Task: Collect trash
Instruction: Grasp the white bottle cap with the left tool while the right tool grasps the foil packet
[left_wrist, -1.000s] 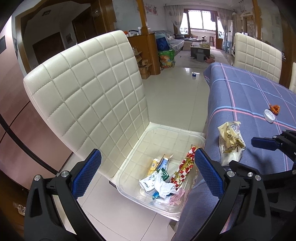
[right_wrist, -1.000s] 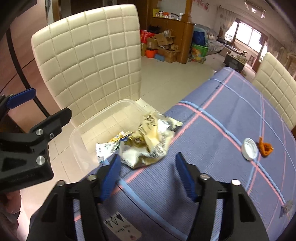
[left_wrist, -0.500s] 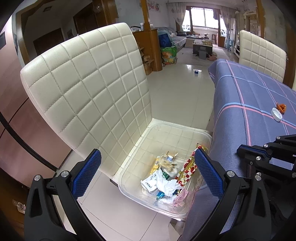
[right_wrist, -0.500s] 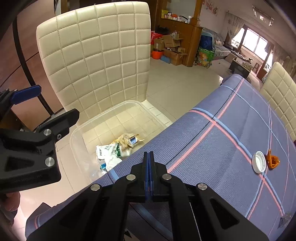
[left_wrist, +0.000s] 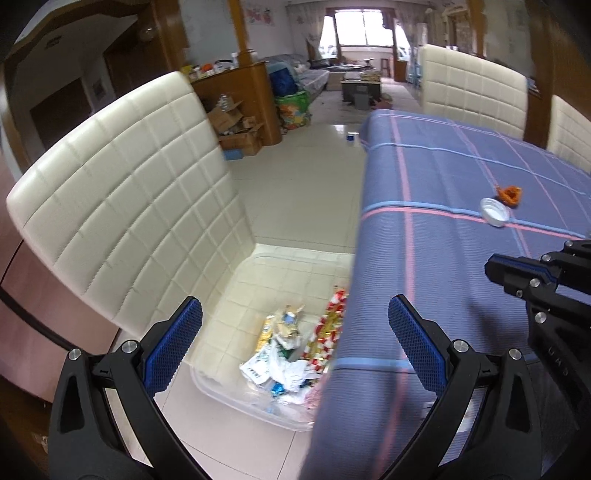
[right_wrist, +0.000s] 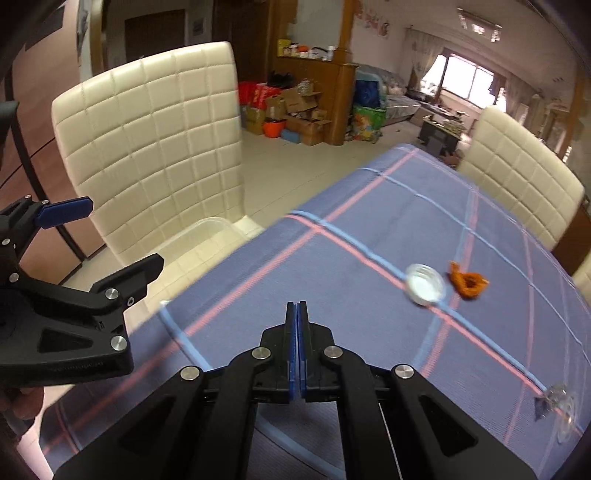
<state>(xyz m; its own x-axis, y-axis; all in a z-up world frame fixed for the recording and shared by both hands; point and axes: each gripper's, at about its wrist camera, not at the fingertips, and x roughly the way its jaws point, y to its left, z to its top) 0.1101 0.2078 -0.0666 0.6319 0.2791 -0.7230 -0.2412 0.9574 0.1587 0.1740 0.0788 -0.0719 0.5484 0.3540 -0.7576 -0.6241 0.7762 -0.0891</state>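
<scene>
Trash wrappers (left_wrist: 291, 354) now lie heaped in the clear plastic bin (left_wrist: 255, 404) on the cream quilted chair (left_wrist: 129, 192); the crumpled gold packet has left the blue plaid worktop (right_wrist: 369, 295). Right gripper (right_wrist: 296, 314) has clapped together, empty; left gripper (left_wrist: 295, 332) stays spread apart. White round cap (right_wrist: 424, 284) and orange scrap (right_wrist: 467, 282) remain to collect.

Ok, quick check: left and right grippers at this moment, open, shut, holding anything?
Left gripper: open, nothing between its fingers.
Right gripper: shut, pads together, holding nothing.
</scene>
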